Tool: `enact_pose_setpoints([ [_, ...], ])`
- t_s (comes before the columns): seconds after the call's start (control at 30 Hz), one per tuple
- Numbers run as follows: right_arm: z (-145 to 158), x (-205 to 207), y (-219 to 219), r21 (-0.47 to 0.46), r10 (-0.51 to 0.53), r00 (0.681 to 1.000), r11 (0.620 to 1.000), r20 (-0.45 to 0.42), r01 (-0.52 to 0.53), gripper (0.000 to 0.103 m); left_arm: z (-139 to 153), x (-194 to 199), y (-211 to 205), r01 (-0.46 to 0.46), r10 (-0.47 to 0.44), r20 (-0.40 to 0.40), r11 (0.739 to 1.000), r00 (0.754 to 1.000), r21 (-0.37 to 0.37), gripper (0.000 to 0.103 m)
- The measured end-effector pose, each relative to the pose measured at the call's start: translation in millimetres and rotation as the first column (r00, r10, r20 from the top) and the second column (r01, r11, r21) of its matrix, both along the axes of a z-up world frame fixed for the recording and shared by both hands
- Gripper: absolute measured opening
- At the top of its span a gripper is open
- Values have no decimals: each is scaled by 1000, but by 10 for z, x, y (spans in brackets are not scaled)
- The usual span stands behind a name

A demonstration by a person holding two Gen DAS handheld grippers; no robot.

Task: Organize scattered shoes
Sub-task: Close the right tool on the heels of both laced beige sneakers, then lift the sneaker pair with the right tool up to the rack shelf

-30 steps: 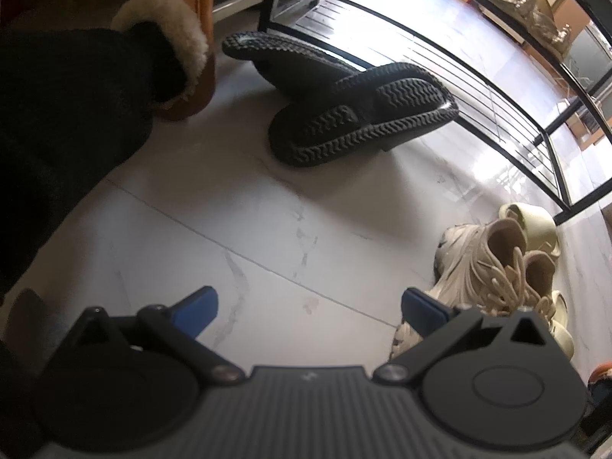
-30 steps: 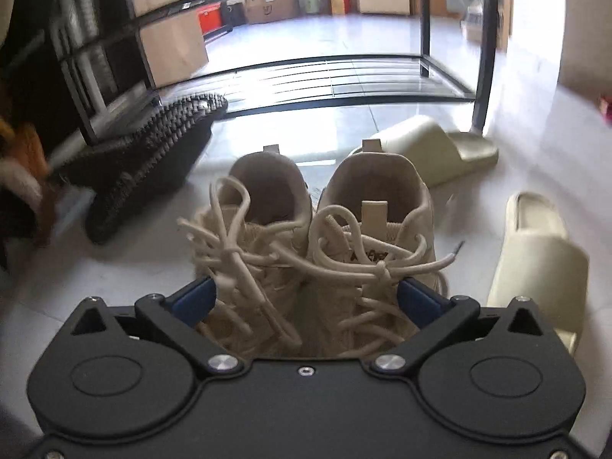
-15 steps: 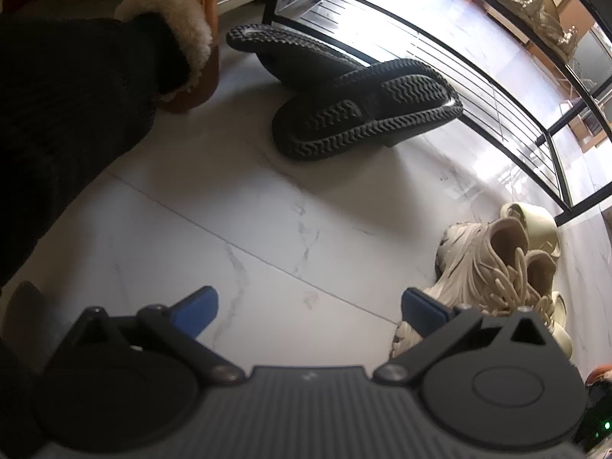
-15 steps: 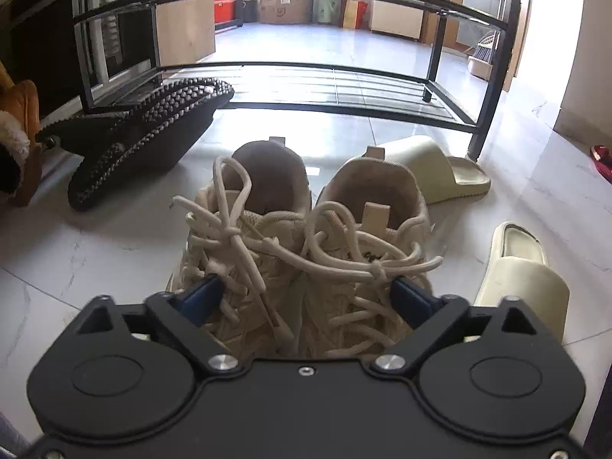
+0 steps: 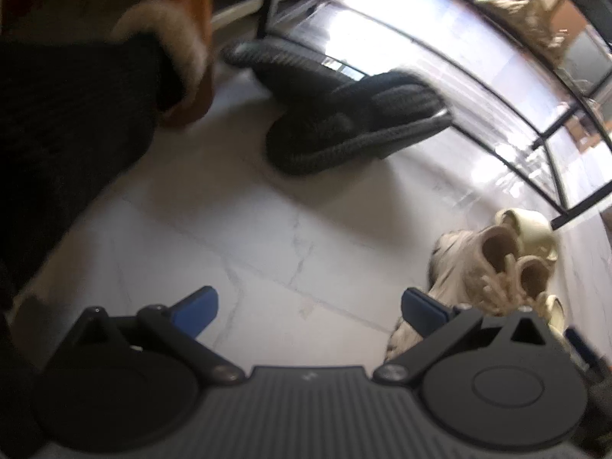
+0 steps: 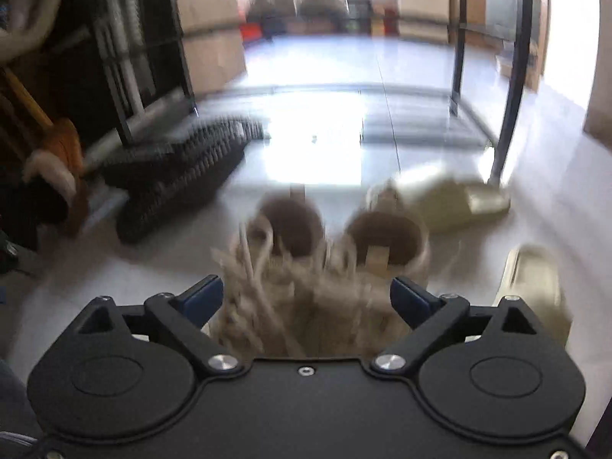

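Note:
A pair of beige laced sneakers (image 6: pixel 329 264) stands side by side on the white floor, between the blue fingertips of my right gripper (image 6: pixel 306 298), whose jaws are wide and straddle both shoes. The view is blurred, so contact is unclear. The sneakers also show at the right of the left wrist view (image 5: pixel 482 267). My left gripper (image 5: pixel 310 310) is open and empty over bare floor. Two black slippers (image 5: pixel 352 122) lie stacked, soles showing, by the black metal shoe rack (image 5: pixel 478 88).
Two pale yellow slides (image 6: pixel 451 202) (image 6: pixel 531 290) lie right of the sneakers. A brown fur-lined boot (image 5: pixel 183 46) and a dark garment (image 5: pixel 57 134) are at the left. The rack's post (image 6: pixel 508 114) stands behind the slides. Cardboard boxes (image 6: pixel 206 26) are at the back.
Both views have gone blurred with motion. The right gripper has tilted up and its jaws have narrowed slightly around the sneakers. The left gripper has shifted a little; its jaws stay open.

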State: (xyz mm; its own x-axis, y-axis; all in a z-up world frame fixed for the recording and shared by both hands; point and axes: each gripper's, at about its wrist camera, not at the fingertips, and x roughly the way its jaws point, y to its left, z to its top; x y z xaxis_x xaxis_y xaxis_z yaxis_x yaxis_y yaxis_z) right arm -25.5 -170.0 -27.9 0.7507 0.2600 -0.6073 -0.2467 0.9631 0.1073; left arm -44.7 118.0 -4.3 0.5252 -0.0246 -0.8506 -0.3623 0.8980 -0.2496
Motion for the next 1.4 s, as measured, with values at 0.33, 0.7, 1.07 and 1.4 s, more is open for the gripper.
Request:
enact_pose_setpoints([
  [0.33, -356, 1055, 67, 51, -84, 970, 994, -226, 98, 64, 989, 578, -124, 162, -208, 202, 961, 957, 224, 102],
  [0.7, -945, 1408, 311, -38, -56, 910, 998, -410, 44, 102, 758, 999, -439, 241, -244, 134, 970, 961, 34, 102],
  [1.07, -965, 1462, 344, -53, -75, 891, 997, -447, 57, 103, 573, 1018, -524, 267, -263, 49, 960, 964, -84, 102],
  [1.4, -940, 1385, 308, -37, -120, 931, 993, -343, 114, 84, 533, 1035, -271, 183, -182, 15, 979, 983, -89, 102],
])
